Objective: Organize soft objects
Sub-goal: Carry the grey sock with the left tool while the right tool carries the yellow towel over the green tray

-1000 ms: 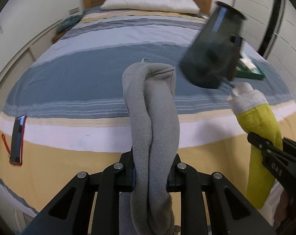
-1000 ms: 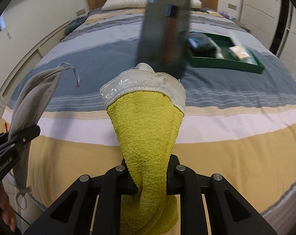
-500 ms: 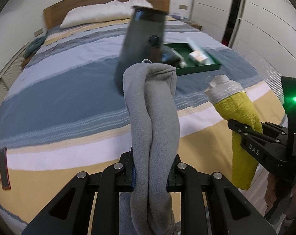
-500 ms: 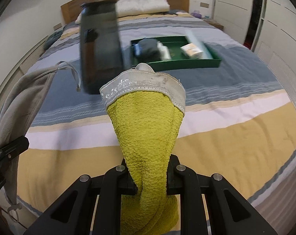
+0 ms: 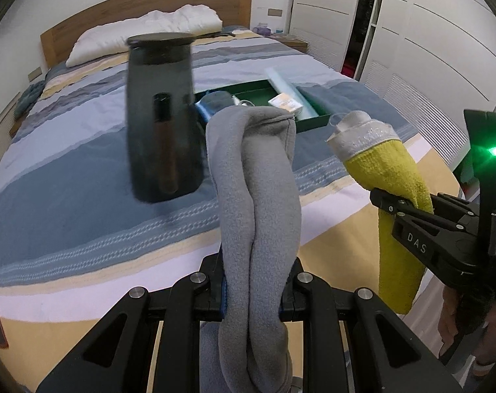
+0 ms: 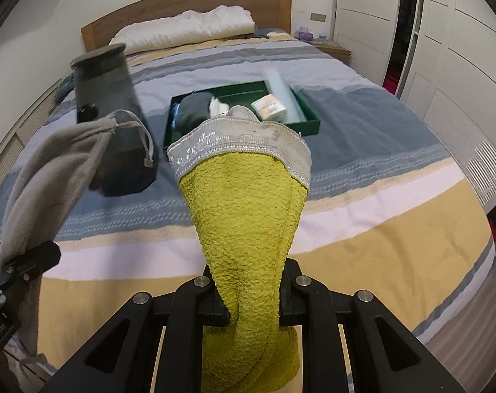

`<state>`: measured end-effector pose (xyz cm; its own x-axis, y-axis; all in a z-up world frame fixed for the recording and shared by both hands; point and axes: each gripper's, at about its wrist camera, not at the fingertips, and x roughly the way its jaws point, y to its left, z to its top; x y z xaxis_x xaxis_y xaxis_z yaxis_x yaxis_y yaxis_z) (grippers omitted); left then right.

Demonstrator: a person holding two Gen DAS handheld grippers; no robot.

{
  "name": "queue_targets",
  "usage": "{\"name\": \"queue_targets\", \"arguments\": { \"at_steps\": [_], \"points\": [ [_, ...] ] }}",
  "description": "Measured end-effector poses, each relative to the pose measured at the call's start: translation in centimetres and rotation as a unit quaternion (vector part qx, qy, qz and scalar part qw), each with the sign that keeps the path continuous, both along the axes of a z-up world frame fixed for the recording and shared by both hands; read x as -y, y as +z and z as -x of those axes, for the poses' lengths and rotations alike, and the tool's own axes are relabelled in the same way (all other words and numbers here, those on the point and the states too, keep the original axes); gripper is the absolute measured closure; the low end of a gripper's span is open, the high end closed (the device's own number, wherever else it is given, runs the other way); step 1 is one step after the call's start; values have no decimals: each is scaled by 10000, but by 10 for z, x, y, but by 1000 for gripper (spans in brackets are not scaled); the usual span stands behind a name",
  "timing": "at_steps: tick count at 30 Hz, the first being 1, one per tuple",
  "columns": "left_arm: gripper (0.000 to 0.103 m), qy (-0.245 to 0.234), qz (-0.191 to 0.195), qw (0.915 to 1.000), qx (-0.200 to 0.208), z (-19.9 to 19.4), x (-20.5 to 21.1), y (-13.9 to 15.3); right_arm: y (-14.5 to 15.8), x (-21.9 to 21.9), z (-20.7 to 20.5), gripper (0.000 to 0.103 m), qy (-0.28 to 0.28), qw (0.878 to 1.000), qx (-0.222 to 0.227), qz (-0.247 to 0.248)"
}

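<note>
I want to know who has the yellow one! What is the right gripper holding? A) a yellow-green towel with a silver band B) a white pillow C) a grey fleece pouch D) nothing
A: the right gripper is shut on the yellow-green towel, while the grey fleece pouch is in the left gripper.

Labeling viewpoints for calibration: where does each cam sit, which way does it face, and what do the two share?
Left wrist: on the left gripper, looking along its jaws down over the bed toward the headboard; jaws clamp the grey fleece cloth; right gripper and a hand show at right.
Right wrist: on the right gripper, same heading; jaws clamp the yellow towel; left gripper's tip at lower left.
Shared: bed, green tray, dark jug, both cloths.
</note>
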<state>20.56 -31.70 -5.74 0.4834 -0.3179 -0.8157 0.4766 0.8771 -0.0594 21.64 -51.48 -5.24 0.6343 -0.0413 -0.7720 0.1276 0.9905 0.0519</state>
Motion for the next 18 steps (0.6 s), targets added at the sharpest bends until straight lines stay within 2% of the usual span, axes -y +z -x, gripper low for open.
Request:
{"name": "queue_targets", "arguments": {
  "at_steps": [7,18],
  "points": [
    [86,36,81,10000,1,-30,31,4,9,17,-25,86,31,9999,125,78],
    [86,210,237,9995,66,-91,76,3,17,40,-87,86,76,9991,306,287]
  ]
}}
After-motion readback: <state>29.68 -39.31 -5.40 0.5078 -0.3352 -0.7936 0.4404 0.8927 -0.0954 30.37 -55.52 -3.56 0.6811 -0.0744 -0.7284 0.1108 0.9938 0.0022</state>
